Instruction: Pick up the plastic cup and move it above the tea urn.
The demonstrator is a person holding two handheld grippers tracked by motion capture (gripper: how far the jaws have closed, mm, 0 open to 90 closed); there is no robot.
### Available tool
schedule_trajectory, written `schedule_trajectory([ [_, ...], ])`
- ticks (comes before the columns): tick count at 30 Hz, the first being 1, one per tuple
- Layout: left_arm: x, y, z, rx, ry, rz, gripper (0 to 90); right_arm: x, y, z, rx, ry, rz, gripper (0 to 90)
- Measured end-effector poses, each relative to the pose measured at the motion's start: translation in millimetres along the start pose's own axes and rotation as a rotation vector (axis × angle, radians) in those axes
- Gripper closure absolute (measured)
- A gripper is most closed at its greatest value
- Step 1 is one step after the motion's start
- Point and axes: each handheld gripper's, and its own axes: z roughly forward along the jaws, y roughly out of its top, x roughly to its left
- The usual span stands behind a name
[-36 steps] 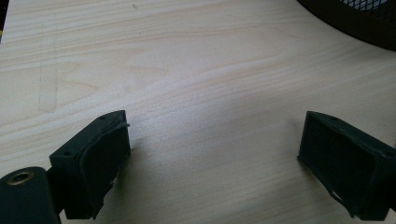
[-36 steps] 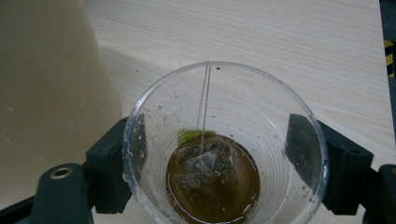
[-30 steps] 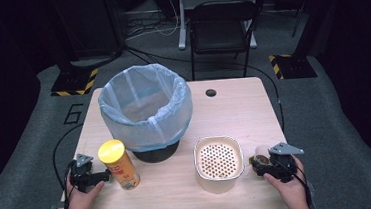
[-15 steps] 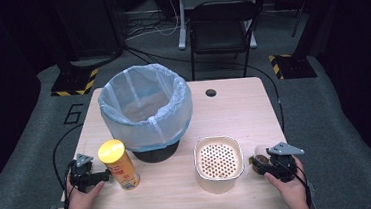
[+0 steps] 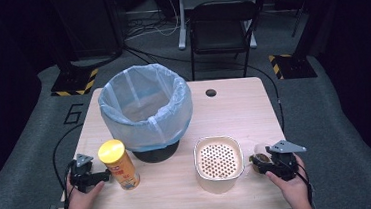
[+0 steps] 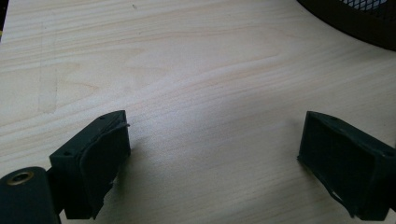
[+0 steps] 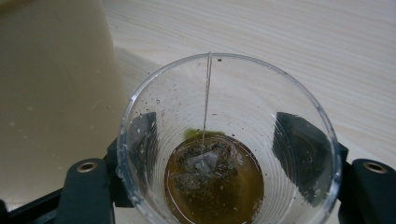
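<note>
- The right gripper (image 5: 256, 163), held in the person's right hand (image 5: 291, 184) near the table's front right corner, has its two black jaws on opposite sides of a clear plastic cup (image 7: 228, 140).
- Its jaws have just been closing, and in the right gripper view the pads press against the cup's wall from left and right, so it pinches the cup.
- The cup stands upright on the pale wooden table (image 5: 238, 105); inside lie a little brown liquid and a soaked tea bag (image 7: 205, 165), whose thin string (image 7: 207, 93) runs up to the far rim.
- In the high view the cup sits just right of a cream, square-cornered container with a perforated insert (image 5: 218, 162); whether they touch I cannot tell.
- The left gripper (image 5: 104, 177), in the person's left hand (image 5: 81, 203) at the front left, has its jaws spread wide with bare tabletop between them.
- In the high view its jaw tips point at an upright orange tube-shaped can with a yellow lid (image 5: 119, 165) just beside them; contact cannot be judged.
- A black mesh bin lined with a pale blue plastic bag (image 5: 146, 107) stands behind the can, toward the table's middle left.
- A black chair (image 5: 222, 26) stands on the floor beyond the table.
</note>
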Motion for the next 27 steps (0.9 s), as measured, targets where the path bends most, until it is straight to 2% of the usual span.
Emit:
schedule_trajectory([
  [4, 0.0, 0.0, 0.0, 0.0, 0.0, 0.0, 8.5, -0.2, 4.8, -3.5, -0.002, -0.001, -0.006, 30.9],
  [9, 0.0, 0.0, 0.0, 0.0, 0.0, 0.0, 8.5, -1.1, 11.6, -6.5, 0.001, 0.01, -0.04, 31.4],
  [11, 0.0, 0.0, 0.0, 0.0, 0.0, 0.0, 8.5, -2.4, 14.9, -8.0, 0.011, 0.021, -0.064, 31.6],
  [25, 0.0, 0.0, 0.0, 0.0, 0.0, 0.0, 8.5, -11.2, 52.7, -24.7, -0.033, 0.113, -0.072, 31.3],
  [27, 0.0, 0.0, 0.0, 0.0, 0.0, 0.0, 8.5, -10.7, 59.6, -26.3, -0.034, 0.119, -0.089, 31.4],
])
